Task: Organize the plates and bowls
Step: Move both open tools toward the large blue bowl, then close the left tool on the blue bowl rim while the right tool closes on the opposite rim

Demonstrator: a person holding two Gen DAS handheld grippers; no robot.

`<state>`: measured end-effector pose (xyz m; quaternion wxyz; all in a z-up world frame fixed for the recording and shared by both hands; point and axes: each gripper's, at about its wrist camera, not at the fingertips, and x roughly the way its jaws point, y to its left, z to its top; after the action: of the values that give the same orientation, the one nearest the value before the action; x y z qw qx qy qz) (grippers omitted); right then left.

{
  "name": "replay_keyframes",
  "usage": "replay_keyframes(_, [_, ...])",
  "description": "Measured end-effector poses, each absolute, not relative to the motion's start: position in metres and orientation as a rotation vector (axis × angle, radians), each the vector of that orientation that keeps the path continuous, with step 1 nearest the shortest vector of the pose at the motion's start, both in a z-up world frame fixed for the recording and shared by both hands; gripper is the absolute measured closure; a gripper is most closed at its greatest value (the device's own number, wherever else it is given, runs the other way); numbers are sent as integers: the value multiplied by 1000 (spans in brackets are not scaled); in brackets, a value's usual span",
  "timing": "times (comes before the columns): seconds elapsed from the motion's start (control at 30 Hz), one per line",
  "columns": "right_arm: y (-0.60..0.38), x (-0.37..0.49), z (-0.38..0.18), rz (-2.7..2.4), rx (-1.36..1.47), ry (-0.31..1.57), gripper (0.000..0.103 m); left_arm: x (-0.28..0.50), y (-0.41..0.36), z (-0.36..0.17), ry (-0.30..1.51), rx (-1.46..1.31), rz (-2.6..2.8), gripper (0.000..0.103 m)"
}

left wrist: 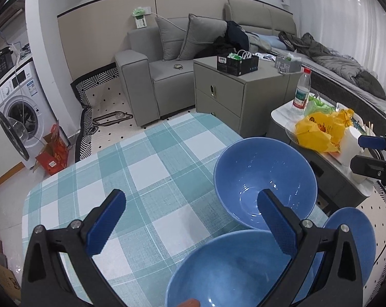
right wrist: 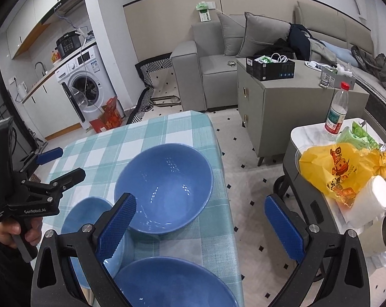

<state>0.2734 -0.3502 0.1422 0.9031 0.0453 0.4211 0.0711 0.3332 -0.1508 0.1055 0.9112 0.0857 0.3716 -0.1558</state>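
Observation:
A large blue bowl [left wrist: 264,179] [right wrist: 164,186] stands on the checked tablecloth [left wrist: 152,168] [right wrist: 108,151] near its right edge. A second blue dish [left wrist: 226,271] [right wrist: 87,217] lies closest to my left gripper [left wrist: 193,225] [right wrist: 64,163], which is open and empty, its right finger over the large bowl's near rim. A third blue dish [left wrist: 351,230] [right wrist: 172,281] sits at the table's right front corner, below my right gripper [right wrist: 201,230] [left wrist: 364,153]. That gripper is open too, its left finger above the gap between the dishes, its right finger over the floor.
A side table [right wrist: 305,133] on the right carries a water bottle [right wrist: 336,112], a yellow bag [right wrist: 333,168] and a white cup [right wrist: 377,197]. Beyond stand a grey cabinet [left wrist: 218,97], a sofa [left wrist: 152,76] and a washing machine [left wrist: 18,112]. A hand [right wrist: 16,230] holds the left gripper.

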Motion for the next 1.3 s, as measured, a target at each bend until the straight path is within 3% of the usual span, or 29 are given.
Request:
replay_keyframes(0.7, [-347, 323, 89, 160, 98, 1027, 2, 376, -177, 64, 894, 207, -357, 1])
replay_keyframes(0.9, [-349, 333, 76, 156, 116, 1059, 7, 380, -179, 58, 913, 204, -385, 12])
replay_keyframes(1.1, [-348, 340, 65, 169, 124, 1097, 24, 381, -180, 54, 924, 208, -398, 19])
replay_keyframes(1.3, [-347, 341, 61, 172, 121, 1104, 26, 384, -182, 49, 938, 208, -412, 41])
